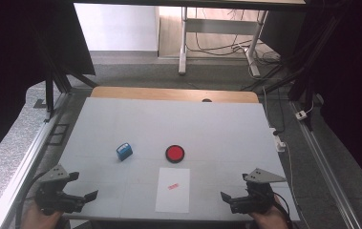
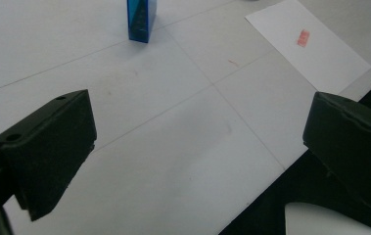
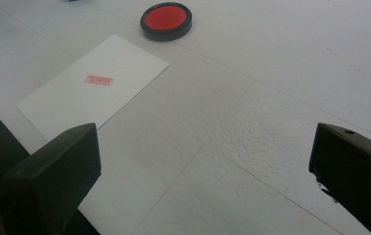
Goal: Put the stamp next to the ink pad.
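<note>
On the white worktop (image 1: 217, 124) lie three things: a blue stamp (image 1: 124, 151), a round red ink pad (image 1: 174, 153) in a black rim, and a white sheet (image 1: 173, 190) with a small red print (image 1: 172, 186) near its middle. In the high view the stamp stands left of the pad, the two near each other but apart, and the sheet lies just in front of the pad, toward the person, not touching it. The left tool (image 1: 84, 187) sits at the near left corner of the worktop, held in a hand (image 1: 37, 217) that comes in from the bottom edge; its jaws stand wide apart and hold nothing. The right tool (image 1: 235, 187) sits at the near right, also in a hand (image 1: 267, 219), with its jaws wide and empty too. Both tools are well apart from the stamp, the pad and the sheet, one on each side of the sheet. In the left gripper view the stamp (image 2: 141, 19) stands upright ahead, at the top, and the sheet (image 2: 310, 46) with its print (image 2: 303, 37) lies off to the right. In the right gripper view the pad (image 3: 166, 20) lies ahead near the top, and the sheet (image 3: 95, 88) lies to the left with the print (image 3: 100, 80) on it, one corner reaching near the left jaw.
</note>
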`<action>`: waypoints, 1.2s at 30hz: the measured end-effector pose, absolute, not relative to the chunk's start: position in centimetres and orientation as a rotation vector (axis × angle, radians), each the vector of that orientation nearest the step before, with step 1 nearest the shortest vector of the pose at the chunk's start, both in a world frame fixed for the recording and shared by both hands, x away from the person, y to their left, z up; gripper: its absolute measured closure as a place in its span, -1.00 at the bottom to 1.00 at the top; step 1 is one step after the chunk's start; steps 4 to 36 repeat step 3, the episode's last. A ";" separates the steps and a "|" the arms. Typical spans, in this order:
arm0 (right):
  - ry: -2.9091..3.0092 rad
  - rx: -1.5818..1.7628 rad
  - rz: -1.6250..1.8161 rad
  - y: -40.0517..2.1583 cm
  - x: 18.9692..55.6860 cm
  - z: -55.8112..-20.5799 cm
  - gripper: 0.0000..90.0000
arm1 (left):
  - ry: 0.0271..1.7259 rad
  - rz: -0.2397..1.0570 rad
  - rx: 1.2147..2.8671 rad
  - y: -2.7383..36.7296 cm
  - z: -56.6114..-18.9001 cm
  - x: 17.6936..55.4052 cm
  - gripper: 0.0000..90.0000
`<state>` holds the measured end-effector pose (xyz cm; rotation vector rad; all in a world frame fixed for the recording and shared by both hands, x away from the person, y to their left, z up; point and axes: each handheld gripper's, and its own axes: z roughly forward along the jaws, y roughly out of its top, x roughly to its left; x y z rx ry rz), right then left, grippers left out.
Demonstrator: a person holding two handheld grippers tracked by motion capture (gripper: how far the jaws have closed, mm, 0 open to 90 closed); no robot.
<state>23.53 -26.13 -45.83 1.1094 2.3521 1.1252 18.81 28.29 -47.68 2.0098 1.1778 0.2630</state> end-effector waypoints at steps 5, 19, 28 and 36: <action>2.354 1.109 1.123 -26.1 23.5 -45.9 -1.00 | 1.189 0.255 2.009 28.3 -47.7 18.9 -1.00; 2.354 1.109 1.123 -26.1 23.5 -45.9 -1.00 | 1.189 0.255 2.009 28.3 -47.7 18.9 -1.00; 2.354 1.109 1.123 -26.1 23.5 -45.9 -1.00 | 1.189 0.255 2.009 28.3 -47.7 18.9 -1.00; 2.354 1.109 1.123 -26.1 23.5 -45.9 -1.00 | 1.189 0.255 2.009 28.3 -47.7 18.9 -1.00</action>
